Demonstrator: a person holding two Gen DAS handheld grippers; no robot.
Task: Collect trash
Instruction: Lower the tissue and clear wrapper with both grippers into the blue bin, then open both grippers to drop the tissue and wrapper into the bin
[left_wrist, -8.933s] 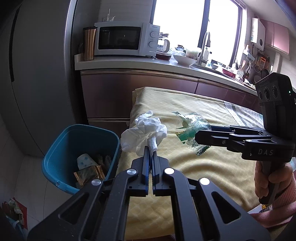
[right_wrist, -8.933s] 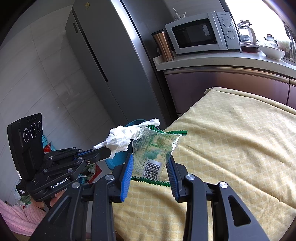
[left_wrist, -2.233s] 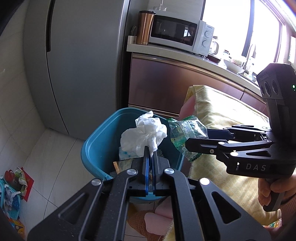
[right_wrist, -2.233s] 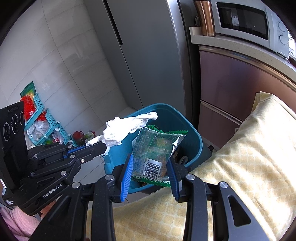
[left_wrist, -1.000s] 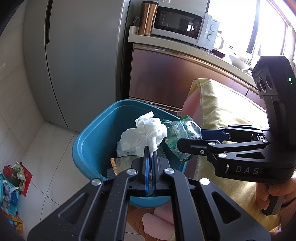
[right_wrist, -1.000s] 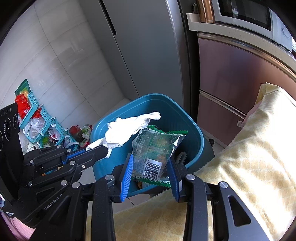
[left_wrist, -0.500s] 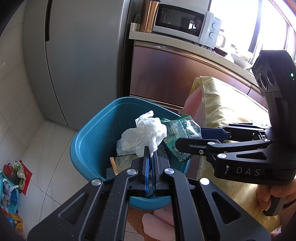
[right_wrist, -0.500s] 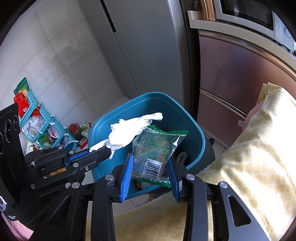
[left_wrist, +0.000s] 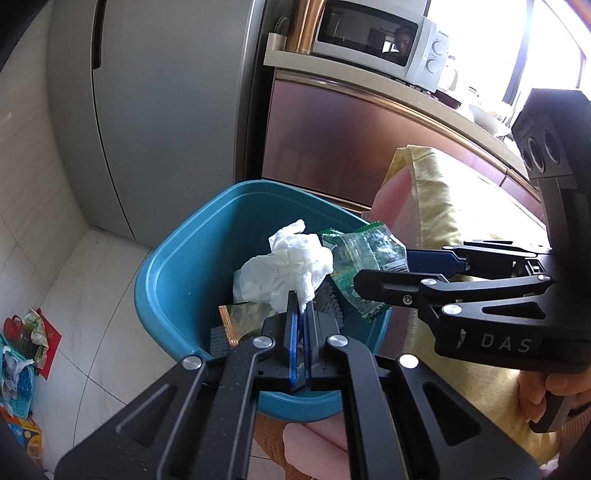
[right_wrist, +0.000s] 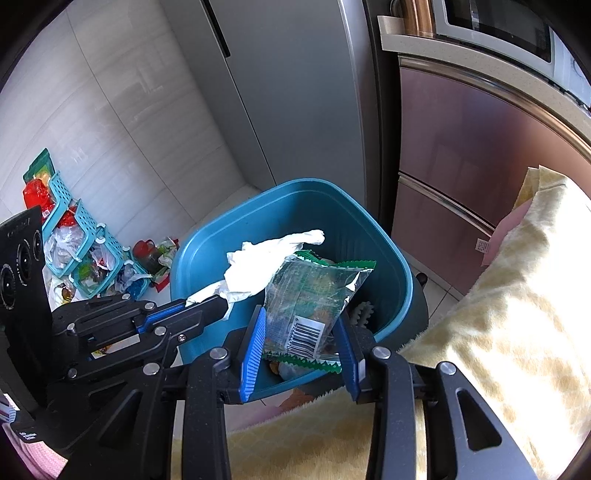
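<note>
Over the mouth of a blue trash bin (left_wrist: 177, 266) (right_wrist: 384, 254) hang both grippers. My left gripper (left_wrist: 301, 306) (right_wrist: 221, 301) is shut on a crumpled white tissue (left_wrist: 288, 269) (right_wrist: 266, 266). My right gripper (right_wrist: 301, 332) (left_wrist: 384, 271) is shut on a green and silver snack wrapper (right_wrist: 314, 291) (left_wrist: 365, 258) with a barcode, held by its two edges. Tissue and wrapper nearly touch above the bin. Inside the bin lie a gold wrapper (left_wrist: 236, 317) and other scraps.
A grey fridge (left_wrist: 166, 92) stands behind the bin, with brown cabinets (left_wrist: 351, 140) and a microwave (left_wrist: 373, 37) to its right. A table under a yellow cloth (right_wrist: 517, 314) borders the bin on the right. Blue baskets (right_wrist: 81, 243) with litter sit on the floor at left.
Both grippers have come from the table to above the bin, each still holding its piece. Over the last second they have barely shifted.
</note>
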